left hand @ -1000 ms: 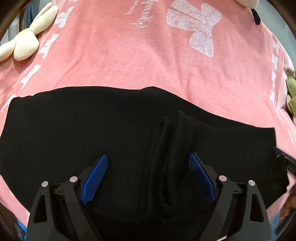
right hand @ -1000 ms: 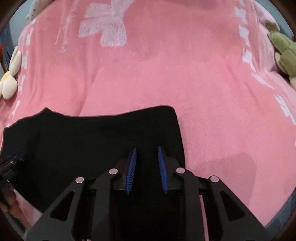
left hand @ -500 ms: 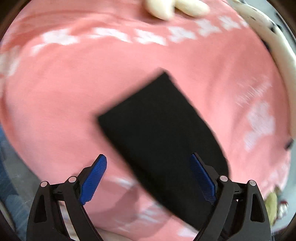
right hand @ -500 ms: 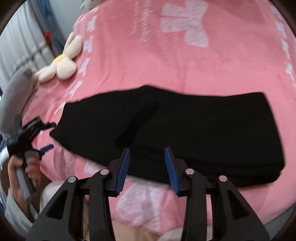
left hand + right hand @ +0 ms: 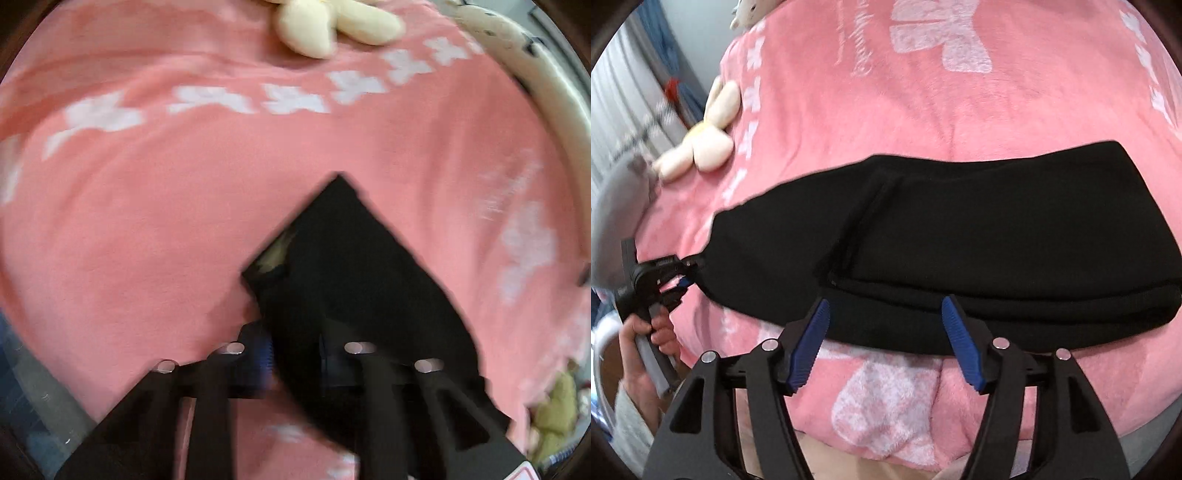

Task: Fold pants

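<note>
Left gripper [image 5: 295,356] now clamps pants [image 5: 960,251] | right gripper [image 5: 886,343] agape

White cursive script printed on your pink fleece blanket [image 5: 871,110], beside a white bow motif [image 5: 942,40], too blurred and stretched to read, no other lettering legible

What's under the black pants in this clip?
The pants lie on a pink blanket with white prints, which shows all around them. The left claw pinches one end. Whatever sits beneath the blanket is covered and cannot be seen.
</note>
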The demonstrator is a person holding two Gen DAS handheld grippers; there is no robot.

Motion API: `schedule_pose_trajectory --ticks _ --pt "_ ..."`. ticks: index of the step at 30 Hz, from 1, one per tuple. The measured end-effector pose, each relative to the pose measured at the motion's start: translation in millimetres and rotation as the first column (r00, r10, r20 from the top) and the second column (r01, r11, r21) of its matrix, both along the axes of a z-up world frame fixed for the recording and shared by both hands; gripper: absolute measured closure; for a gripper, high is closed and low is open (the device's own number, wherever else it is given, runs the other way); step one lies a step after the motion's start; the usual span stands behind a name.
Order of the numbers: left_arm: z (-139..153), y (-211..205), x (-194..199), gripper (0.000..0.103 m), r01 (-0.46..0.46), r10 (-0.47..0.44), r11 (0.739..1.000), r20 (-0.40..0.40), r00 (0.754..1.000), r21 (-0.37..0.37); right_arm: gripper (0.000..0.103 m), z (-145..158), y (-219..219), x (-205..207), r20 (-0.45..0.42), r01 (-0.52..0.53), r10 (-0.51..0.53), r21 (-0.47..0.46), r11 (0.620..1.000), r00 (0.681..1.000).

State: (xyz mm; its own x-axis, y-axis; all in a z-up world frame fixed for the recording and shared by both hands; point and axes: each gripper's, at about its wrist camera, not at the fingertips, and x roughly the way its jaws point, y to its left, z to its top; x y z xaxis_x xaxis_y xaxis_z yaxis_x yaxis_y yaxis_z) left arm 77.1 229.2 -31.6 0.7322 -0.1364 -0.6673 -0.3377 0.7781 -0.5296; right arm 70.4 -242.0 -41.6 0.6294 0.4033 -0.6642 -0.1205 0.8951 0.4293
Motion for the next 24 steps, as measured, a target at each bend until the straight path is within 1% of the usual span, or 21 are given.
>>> schedule_pose_trajectory --ticks 1,2,3,4,5,6,7,8,9,10,11,12,14,15,16,17,18,20,21,23,24 --pt "11.3 -2.9 -2.7 0.089 0.007 -0.007 1.0 0.031 0.999 -0.004 0.039 0.8 -2.4 0.8 0.003 0.008 -0.008 0.014 1.0 1.0" --pt "25.4 -10.3 -4.5 0.09 0.035 -0.036 0.999 0.067 0.997 0.013 0.039 0.8 -4.7 0.6 0.005 0.014 -0.014 0.029 0.999 1.0" --pt "42.1 -20.5 -6.2 0.09 0.068 -0.072 0.997 0.107 0.992 0.044 0.039 1.6 -8.1 0.7 0.009 0.024 -0.024 0.044 0.999 1.0" --pt "63.2 -36.3 -9.0 0.09 0.109 -0.12 0.991 0.153 0.981 0.081 0.039 2.1 -9.4 0.6 0.012 0.033 -0.034 0.049 0.998 0.999" --pt "79.8 -50.8 -11.0 0.09 0.129 -0.144 0.987 0.175 0.974 0.097 0.039 2.2 -10.6 0.4 0.014 0.035 -0.036 0.055 0.998 0.999" --pt "95.2 -65.8 -13.3 0.09 0.165 -0.185 0.98 0.207 0.961 0.11 0.039 2.3 -11.2 -0.4 0.017 0.032 -0.033 0.066 0.997 0.999" --pt "111.2 -85.7 -16.1 0.09 0.214 -0.237 0.97 0.242 0.941 0.116 0.039 3.1 -12.1 -1.7 0.025 0.033 -0.035 0.07 0.997 0.999" --pt "123.0 -108.0 -17.1 0.09 0.263 -0.29 0.956 0.26 0.921 0.132 0.038 3.9 -13.3 -3.3 0.033 0.032 -0.034 0.077 0.997 0.999" --pt "127.6 -124.2 -16.3 0.09 0.292 -0.322 0.945 0.258 0.911 0.149 0.037 4.8 -14.5 -3.9 0.038 0.028 -0.031 0.086 0.996 0.999" --pt "129.6 -149.0 -13.9 0.088 0.33 -0.366 0.927 0.242 0.899 0.179 0.036 5.3 -16.2 -4.8 0.041 0.032 -0.036 0.092 0.995 0.999" --pt "125.9 -171.0 -10.0 0.084 0.355 -0.398 0.91 0.21 0.893 0.212 0.034 5.6 -16.5 -5.0 0.042 0.039 -0.044 0.095 0.995 0.998" --pt "114.5 -198.3 -4.6 0.078 0.39 -0.435 0.885 0.157 0.886 0.254 0.034 5.4 -18.9 -5.3 0.041 0.044 -0.049 0.11 0.993 0.998" --pt "89.1 -230.0 3.9 0.028 0.449 -0.482 0.852 0.07 0.873 0.268 0.033 5.5 -23.7 -5.5 0.043 0.05 -0.056 0.133 0.99 0.997" --pt "72.9 -242.1 5.4 0.027 0.475 -0.498 0.84 0.025 0.867 0.264 0.033 5.5 -27.6 -6.3 0.046 0.057 -0.064 0.15 0.987 0.997" --pt "54.7 -252.4 3.1 0.027 0.499 -0.512 0.829 -0.016 0.859 0.251 0.032 5.8 -30.7 -6.5 0.048 0.059 -0.068 0.164 0.985 0.997" --pt "41.4 -258.6 -1.5 0.027 0.517 -0.523 0.819 -0.045 0.851 0.248 0.031 5.9 -33.6 -7.3 0.049 0.063 -0.073 0.178 0.982 0.996" --pt "31.2 -260.5 -10.0 0.027 0.524 -0.526 0.813 -0.067 0.848 0.253 0.03 5.6 -38.2 -7.9 0.049 0.071 -0.082 0.199 0.977 0.995" --pt "22.1 -258.9 -22.9 0.026 0.527 -0.527 0.805 -0.078 0.846 0.271 0.03 4.6 -44.2 -6.9 0.041 0.08 -0.092 0.232 0.97 0.995" --pt "19.0 -255.1 -33.5 0.026 0.523 -0.526 0.796 -0.082 0.847 0.303 0.03 4.2 -46.6 -3.8 0.027 0.08 -0.09 0.248 0.965 0.996" --pt "16.3 -246.0 -46.1 0.023 0.501 -0.506 0.787 -0.088 0.858 0.36 0.029 5.7 -44.3 6.0 0.012 0.04 -0.045 0.254 0.966 0.999" --pt "17.5 -241.1 -49.6 0.023 0.489 -0.494 0.784 -0.091 0.865 0.383 0.029 10.1 -38.7 15.1 0.021 0.003 -0.009 0.24 0.971 1.0"
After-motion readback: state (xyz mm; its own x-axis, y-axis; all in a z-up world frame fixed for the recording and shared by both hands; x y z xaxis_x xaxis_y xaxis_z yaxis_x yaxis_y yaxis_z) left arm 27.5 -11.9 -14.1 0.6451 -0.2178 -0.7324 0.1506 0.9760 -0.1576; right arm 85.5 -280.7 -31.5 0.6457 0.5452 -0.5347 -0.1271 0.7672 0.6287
